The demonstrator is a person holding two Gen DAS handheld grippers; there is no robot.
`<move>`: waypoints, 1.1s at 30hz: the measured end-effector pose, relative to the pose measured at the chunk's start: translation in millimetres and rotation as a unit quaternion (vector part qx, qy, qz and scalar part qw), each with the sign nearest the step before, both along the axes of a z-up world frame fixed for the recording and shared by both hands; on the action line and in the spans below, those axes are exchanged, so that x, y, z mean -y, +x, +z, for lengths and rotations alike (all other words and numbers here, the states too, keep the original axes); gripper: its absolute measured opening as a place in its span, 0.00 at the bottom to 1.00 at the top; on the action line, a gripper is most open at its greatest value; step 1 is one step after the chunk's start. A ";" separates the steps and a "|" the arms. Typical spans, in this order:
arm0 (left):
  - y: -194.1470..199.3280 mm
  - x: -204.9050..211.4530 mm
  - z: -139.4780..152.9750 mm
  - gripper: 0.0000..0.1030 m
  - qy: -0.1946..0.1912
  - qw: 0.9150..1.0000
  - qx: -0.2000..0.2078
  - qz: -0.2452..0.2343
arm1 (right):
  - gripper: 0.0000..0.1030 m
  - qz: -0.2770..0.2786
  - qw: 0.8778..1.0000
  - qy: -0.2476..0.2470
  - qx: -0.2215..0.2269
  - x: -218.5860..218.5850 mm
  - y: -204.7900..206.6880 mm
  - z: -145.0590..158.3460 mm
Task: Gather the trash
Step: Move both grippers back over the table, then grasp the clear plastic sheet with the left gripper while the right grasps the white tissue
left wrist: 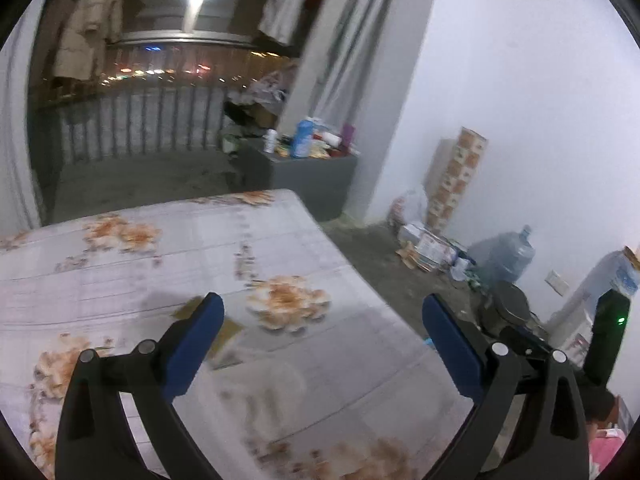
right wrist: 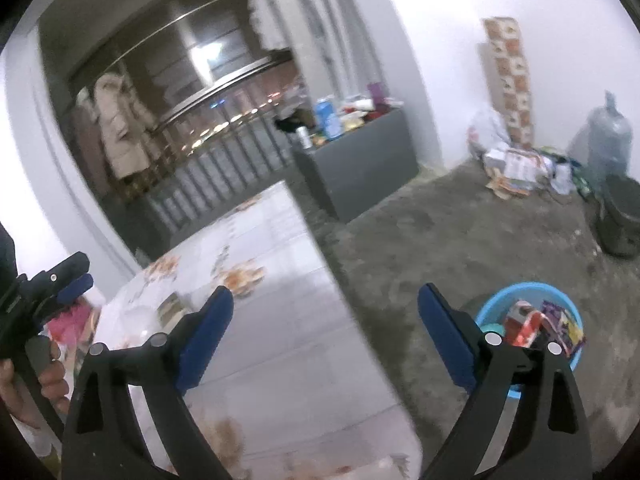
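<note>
A: Both grippers, left (left wrist: 323, 312) and right (right wrist: 326, 306), jaws wide, empty.
B: Wrappers sit in the blue basin (right wrist: 490, 310), floor right; scrap (right wrist: 170, 308) left on table (right wrist: 280, 320). We approach low, square.

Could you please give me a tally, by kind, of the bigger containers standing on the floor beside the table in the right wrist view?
Blue basin holding wrappers: 1
Large clear water jug: 1
Dark bucket: 1
Grey box piled with bottles and packets: 1
Total: 4
</note>
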State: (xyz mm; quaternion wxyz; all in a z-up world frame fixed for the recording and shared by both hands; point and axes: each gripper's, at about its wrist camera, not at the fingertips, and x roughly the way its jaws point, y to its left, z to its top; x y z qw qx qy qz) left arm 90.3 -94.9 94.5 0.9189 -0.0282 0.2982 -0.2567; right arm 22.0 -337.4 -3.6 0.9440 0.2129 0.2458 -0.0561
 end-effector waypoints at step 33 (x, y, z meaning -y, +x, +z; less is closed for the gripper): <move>-11.2 -72.2 -98.0 0.85 0.007 0.996 -0.091 -0.012 | 0.64 0.191 0.972 0.040 -0.134 -135.5 70.0 -25.8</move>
